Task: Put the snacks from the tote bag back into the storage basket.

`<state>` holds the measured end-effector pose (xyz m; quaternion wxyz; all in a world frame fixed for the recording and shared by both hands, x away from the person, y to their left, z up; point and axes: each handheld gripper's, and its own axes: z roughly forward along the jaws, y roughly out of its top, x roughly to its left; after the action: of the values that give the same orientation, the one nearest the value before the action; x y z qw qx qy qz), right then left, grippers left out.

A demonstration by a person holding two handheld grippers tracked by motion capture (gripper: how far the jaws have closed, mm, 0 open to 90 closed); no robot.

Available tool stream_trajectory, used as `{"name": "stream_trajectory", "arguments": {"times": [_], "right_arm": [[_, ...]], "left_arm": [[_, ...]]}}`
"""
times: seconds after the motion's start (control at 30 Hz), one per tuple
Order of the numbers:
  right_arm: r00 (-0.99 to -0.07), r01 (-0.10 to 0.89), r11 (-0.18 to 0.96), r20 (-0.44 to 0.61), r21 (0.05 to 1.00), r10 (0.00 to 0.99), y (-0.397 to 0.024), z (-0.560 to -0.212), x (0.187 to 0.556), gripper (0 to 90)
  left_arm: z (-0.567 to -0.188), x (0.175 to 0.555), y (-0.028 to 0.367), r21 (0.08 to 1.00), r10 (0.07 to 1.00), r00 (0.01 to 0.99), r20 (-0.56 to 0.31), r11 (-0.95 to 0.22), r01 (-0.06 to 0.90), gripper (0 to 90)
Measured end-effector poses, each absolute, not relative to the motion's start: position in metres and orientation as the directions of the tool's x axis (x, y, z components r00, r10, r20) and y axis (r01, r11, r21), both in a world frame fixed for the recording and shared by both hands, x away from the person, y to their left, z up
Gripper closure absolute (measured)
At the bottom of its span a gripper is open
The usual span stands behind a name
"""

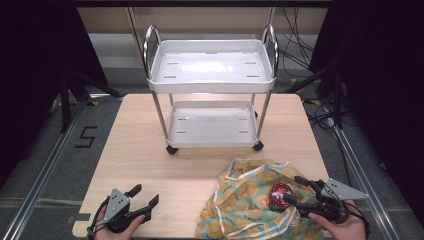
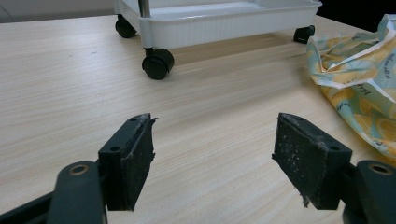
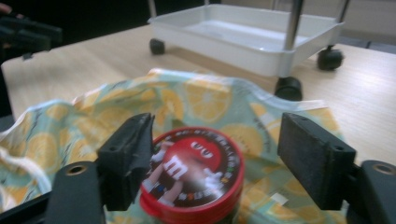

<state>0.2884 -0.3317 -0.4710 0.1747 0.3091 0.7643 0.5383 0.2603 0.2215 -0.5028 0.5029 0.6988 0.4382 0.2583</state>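
A round can with a red lid (image 1: 278, 195) (image 3: 194, 175) stands upright on a crumpled cloth printed with lemons (image 1: 245, 200) (image 3: 93, 116) at the table's front right. My right gripper (image 1: 296, 191) (image 3: 215, 156) is open around the can, one jaw close to its left side and the other apart on the right. At the front left my left gripper (image 1: 144, 196) (image 2: 212, 154) is open just above bare wood, nothing between its jaws. The cloth's edge (image 2: 359, 79) lies to its right.
A white two-shelf trolley (image 1: 212, 75) (image 3: 261, 35) on black castors (image 2: 158, 63) stands at the table's far middle. The light wooden table (image 1: 150, 160) has its front edge near both hands. Dark floor, rails and cables surround the table.
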Motion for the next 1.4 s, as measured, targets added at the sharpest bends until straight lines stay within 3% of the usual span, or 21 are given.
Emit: {"name": "stream_trajectory", "arguments": {"times": [0.47, 0.73, 0.87, 0.9, 1.4], "right_arm": [[-0.772, 0.280, 0.304, 0.025, 0.910, 0.635, -0.324, -0.477, 0.292, 25.8], [-0.769, 0.332, 0.273, 0.091, 0.903, 0.633, -0.319, -0.481, 0.292, 24.8], [-0.789, 0.287, 0.365, 0.002, 0.886, 0.614, -0.316, -0.484, 0.294, 24.5], [-0.775, 0.324, 0.356, 0.030, 0.876, 0.631, -0.314, -0.485, 0.291, 24.5], [-0.784, 0.336, 0.402, 0.017, 0.852, 0.620, -0.308, -0.495, 0.299, 24.1]], "left_arm": [[-0.504, 0.261, 0.219, 0.929, 0.865, 0.493, -0.095, -0.101, 0.356, 28.0], [-0.504, 0.261, 0.219, 0.926, 0.865, 0.493, -0.096, -0.104, 0.363, 28.0], [-0.504, 0.260, 0.219, 0.924, 0.868, 0.488, -0.096, -0.104, 0.367, 28.0], [-0.504, 0.261, 0.219, 0.927, 0.865, 0.492, -0.099, -0.100, 0.362, 28.0], [-0.505, 0.261, 0.217, 0.927, 0.861, 0.497, -0.106, -0.096, 0.363, 28.0]]}}
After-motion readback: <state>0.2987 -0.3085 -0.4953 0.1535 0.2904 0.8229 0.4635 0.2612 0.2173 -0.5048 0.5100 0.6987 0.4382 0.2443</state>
